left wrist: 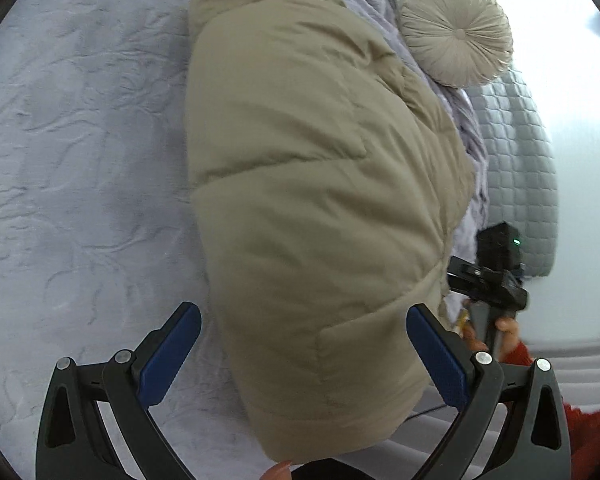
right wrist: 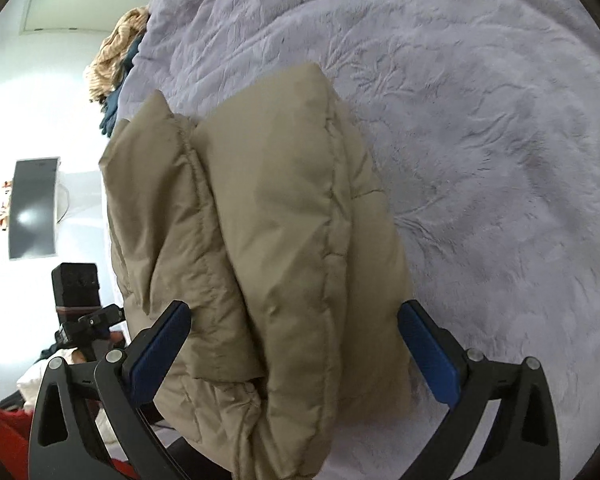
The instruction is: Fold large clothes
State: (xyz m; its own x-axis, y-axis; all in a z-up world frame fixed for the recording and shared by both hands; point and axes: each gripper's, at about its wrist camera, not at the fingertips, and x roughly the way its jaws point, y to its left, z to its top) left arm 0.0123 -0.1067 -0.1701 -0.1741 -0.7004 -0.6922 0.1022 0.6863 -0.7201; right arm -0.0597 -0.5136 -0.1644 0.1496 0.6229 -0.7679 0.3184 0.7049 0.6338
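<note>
**Mia:** What is the biggest thing there?

**Ben:** The bed. A soft, pale purple blanket (left wrist: pixel 80 160) covers it, with leafy lines pressed into it.

**Mia:** And on the blanket?

**Ben:** A big, puffy tan coat (left wrist: pixel 312 200). It lies folded up in a thick bundle, near the edge of the bed where the person stands. In the right wrist view one folded layer lies on top of another.

**Mia:** What is the left gripper (left wrist: pixel 304 356) doing?

**Ben:** Its two blue pads (left wrist: pixel 168 356) stand wide apart. The near end of the coat shows between them, but the pads do not squeeze it. It holds nothing.

**Mia:** And the right gripper (right wrist: pixel 294 350)?

**Ben:** The same. Its jaws are as wide as they go. The coat bundle shows between the blue pads (right wrist: pixel 430 354). The left pad looks very close to the coat, but nothing is pinched.

**Mia:** Can each gripper see the other one?

**Ben:** Yes. The left view shows the other black gripper at the right side of the coat, held by a hand (left wrist: pixel 504 330) with a red sleeve (left wrist: pixel 580 428).

**Mia:** What else is in the room?

**Ben:** A round tan pillow (left wrist: pixel 456 30) with a button in its middle lies at the far end of the bed, beside a grey quilted headboard (left wrist: pixel 516 168). The walls are white. A dark screen (right wrist: pixel 32 208) hangs on one wall. A small heap of tan and blue clothes (right wrist: pixel 118 64) sits at the far edge of the bed.
</note>
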